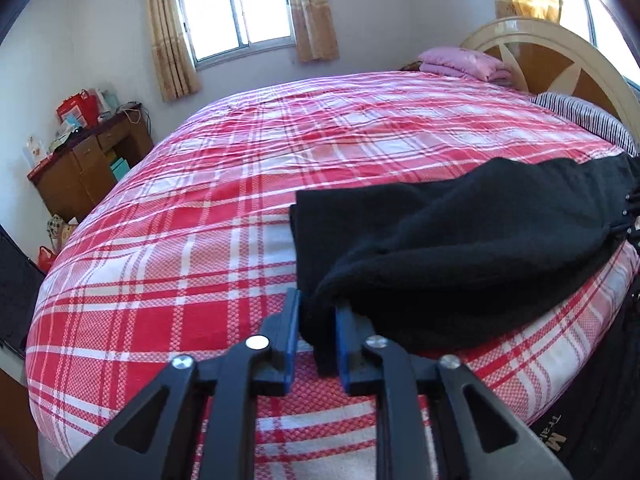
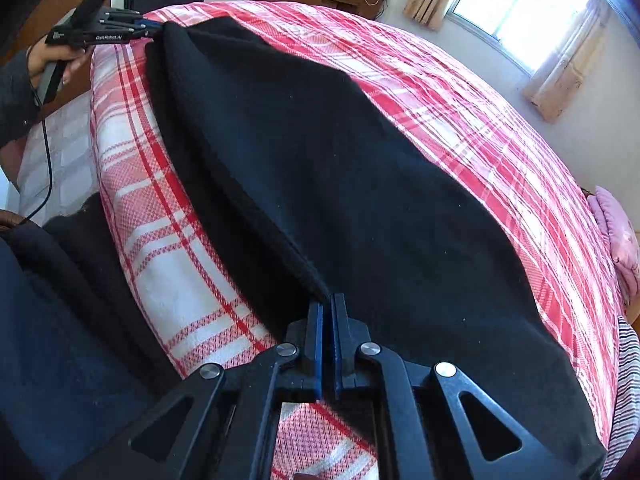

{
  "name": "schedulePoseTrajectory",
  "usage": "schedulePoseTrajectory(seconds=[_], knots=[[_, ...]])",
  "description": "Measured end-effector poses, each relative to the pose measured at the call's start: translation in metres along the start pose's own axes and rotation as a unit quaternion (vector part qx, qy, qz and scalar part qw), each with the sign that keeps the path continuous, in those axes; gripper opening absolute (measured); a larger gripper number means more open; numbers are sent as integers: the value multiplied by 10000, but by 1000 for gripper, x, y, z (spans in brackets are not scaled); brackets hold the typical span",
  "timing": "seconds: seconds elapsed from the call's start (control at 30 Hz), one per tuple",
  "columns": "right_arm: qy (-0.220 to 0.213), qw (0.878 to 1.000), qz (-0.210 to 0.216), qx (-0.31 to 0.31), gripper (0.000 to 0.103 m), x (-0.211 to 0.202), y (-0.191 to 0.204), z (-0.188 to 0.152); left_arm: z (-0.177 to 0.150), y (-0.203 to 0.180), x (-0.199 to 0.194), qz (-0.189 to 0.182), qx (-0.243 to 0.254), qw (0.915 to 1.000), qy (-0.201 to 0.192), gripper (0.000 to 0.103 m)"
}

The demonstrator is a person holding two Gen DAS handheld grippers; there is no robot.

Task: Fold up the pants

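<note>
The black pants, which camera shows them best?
The right wrist view: the black pants stretch across the bed between both grippers. The left wrist view shows only the bunched end at the left gripper.

pants [image 2: 340, 168] | black fleece (thick) | stretched long near bed edge | near end lifted, far part flat

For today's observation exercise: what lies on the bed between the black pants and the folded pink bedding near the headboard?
Only bare red plaid bedspread lies between the black pants and the folded pink bedding; the left wrist view shows this stretch best.
</note>
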State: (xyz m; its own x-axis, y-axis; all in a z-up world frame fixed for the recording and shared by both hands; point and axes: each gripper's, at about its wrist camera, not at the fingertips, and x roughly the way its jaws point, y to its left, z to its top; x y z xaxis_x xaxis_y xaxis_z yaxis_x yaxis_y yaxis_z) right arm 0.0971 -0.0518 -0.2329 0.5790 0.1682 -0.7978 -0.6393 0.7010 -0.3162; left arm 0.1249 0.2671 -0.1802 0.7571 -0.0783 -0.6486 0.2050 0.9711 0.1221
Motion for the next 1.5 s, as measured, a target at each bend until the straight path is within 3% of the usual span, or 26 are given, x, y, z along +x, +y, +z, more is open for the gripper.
schedulePoseTrajectory(seconds=[0.03,0.1,0.17,0.27,0.3,0.4,0.47,0.53,0.67,0.73,0.77,0.8,0.9,1.0,1.1,1.2,1.27,1.33,1.43,1.5], knots=[[38,10000,69,38,4,0,-2,1,1,0,-2,39,61,10000,-17,28],[56,9998,150,77,6,-3,-5,0,1,-1,-8,261,201,9994,-55,54],[86,9992,345,160,12,-6,-10,-4,1,4,-15,531,246,9982,-142,60],[73,9991,392,109,17,-12,-10,-11,0,15,-17,458,152,9988,-18,65],[82,9990,432,117,18,-12,-13,-12,-2,17,-18,622,243,9978,38,69],[77,9987,475,146,23,-21,-15,-22,-9,25,-13,1167,410,9917,350,70],[92,9990,383,188,24,-25,-21,-28,-14,40,-10,1519,186,9867,547,70],[53,9990,336,300,24,-30,-28,-32,-15,52,-16,1499,-241,9874,438,70],[-39,9962,362,795,25,-41,-49,-43,4,38,-33,1459,-361,9886,-91,70],[-87,9940,268,1058,34,-48,-59,-50,20,17,-39,1265,-323,9908,-347,70],[-105,9927,229,1180,43,-52,-64,-55,29,6,-40,1044,-316,9930,-443,70],[-112,9913,202,1293,45,-55,-68,-59,38,-8,-38,775,-289,9952,-520,70],[-142,9850,7,1719,46,-72,-92,-82,57,-51,-29,79,-85,9984,-556,70],[-174,9751,-447,2166,46,-99,-122,-110,72,-107,-11,-655,341,9963,-444,70],[-311,9471,-938,3055,46,-137,-170,-151,80,-164,6,-1219,772,9892,-268,70],[-522,8960,-1267,4223,46,-175,-216,-198,87,-213,19,-1647,1111,9800,-138,70],[-638,8421,-1405,5168,46,-196,-247,-238,92,-244,27,-1905,1319,9727,-96,70],[-731,8057,-1393,5711,46,-206,-265,-266,94,-264,24,-2143,1417,9664,-66,70],[-747,7872,-1267,5989,46,-206,-277,-281,93,-295,20,-2421,1662,9559,-72,70],[-802,7848,-1065,6052,46,-204,-283,-287,92,-311,17,-2560,1776,9502,-60,70]])
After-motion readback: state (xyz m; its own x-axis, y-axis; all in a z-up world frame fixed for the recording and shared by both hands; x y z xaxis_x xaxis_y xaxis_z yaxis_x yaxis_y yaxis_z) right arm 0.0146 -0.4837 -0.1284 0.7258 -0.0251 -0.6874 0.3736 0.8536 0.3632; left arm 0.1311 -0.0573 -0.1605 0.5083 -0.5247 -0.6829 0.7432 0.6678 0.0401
